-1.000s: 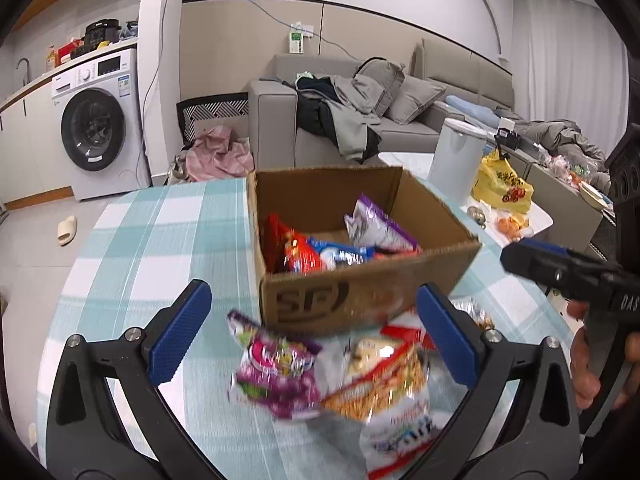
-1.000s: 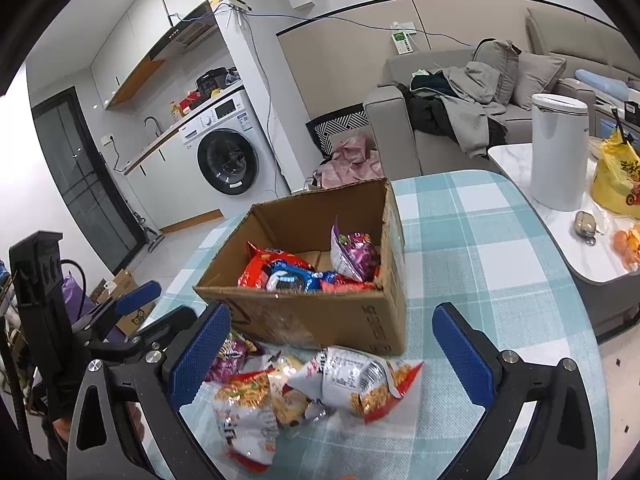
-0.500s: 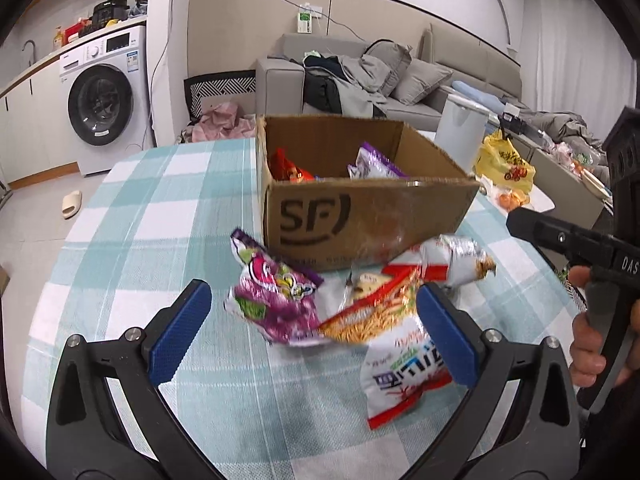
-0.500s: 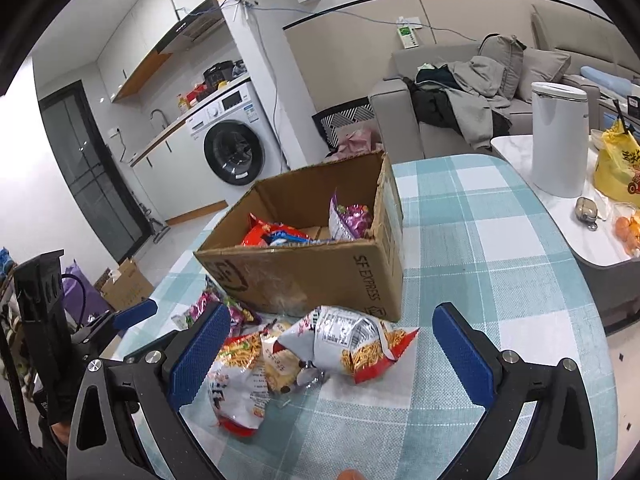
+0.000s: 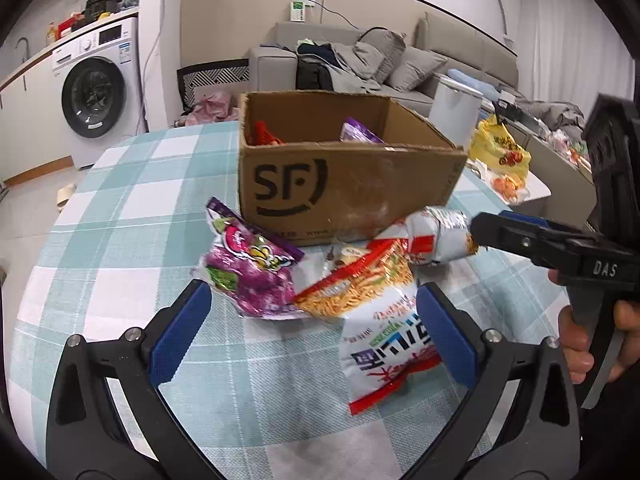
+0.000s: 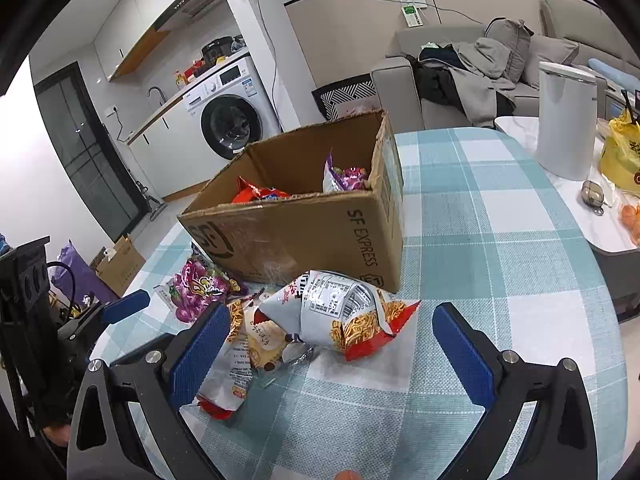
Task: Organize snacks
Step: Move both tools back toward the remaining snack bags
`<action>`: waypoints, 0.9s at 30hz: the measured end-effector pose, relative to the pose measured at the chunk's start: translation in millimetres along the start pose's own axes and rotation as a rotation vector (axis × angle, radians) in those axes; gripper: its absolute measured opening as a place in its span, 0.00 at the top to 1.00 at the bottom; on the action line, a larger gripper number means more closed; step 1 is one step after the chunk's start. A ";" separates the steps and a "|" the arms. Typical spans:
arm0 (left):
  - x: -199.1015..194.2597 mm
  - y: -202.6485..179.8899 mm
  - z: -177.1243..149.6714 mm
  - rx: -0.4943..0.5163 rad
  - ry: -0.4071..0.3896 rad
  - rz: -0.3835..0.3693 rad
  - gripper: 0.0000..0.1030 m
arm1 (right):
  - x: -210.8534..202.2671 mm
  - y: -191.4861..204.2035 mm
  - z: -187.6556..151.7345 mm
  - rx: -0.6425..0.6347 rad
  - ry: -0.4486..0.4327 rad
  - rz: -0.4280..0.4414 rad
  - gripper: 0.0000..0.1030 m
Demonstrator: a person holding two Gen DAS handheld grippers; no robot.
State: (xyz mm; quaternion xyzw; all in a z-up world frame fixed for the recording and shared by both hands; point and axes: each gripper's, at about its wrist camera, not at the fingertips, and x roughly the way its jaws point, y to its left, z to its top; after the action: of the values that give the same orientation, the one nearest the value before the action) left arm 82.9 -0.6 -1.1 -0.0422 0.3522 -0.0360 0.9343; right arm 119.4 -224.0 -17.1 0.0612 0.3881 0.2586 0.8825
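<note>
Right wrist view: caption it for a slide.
Open right gripper above snack packets piled before a cardboard box on the checked table.

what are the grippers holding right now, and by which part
Nothing. The left gripper and right gripper are both open, hovering above the loose snack bags beside the cardboard box.

The cardboard box (image 5: 348, 184) stands on the table (image 5: 120, 240), open side up. Inside it, one snack packet (image 6: 346, 178) leans against the right wall and another (image 6: 256, 192) lies toward the left wall. Four packets lie on the table directly in front of the box. The grape-candy packet (image 5: 252, 268) is leftmost. The noodle-snack packet (image 5: 360, 288) lies to its right, touching it. The Korean-lettered packet (image 5: 388, 352) lies nearest the viewer. A fourth packet (image 5: 432, 236) lies just beside the box's right front corner. A white canister (image 6: 568, 120) stands on a side table (image 6: 600, 232) to the right of the table.
</note>
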 end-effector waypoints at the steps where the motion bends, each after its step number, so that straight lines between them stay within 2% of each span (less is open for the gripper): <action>1: 1.8 -1.9 -0.7 0.004 0.004 0.000 0.01 | 2.5 -0.1 -0.7 0.001 0.004 -0.005 0.00; 9: 10.6 -7.8 -4.7 0.004 0.021 0.000 0.01 | 22.2 -6.8 -6.0 0.035 0.046 -0.005 0.00; 16: 15.1 -11.3 -8.9 0.007 0.036 -0.021 0.01 | 28.9 -7.0 -9.1 0.047 0.038 0.000 0.00; 27: 28.7 -8.7 -14.5 -0.017 0.072 -0.085 0.01 | 38.3 -14.8 -9.5 0.078 0.045 0.004 0.02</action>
State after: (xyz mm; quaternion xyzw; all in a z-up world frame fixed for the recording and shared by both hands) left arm 94.4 -12.8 -29.9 -0.0637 0.3836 -0.0742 0.9183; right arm 140.3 -218.2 -53.2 0.0907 0.4174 0.2463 0.8700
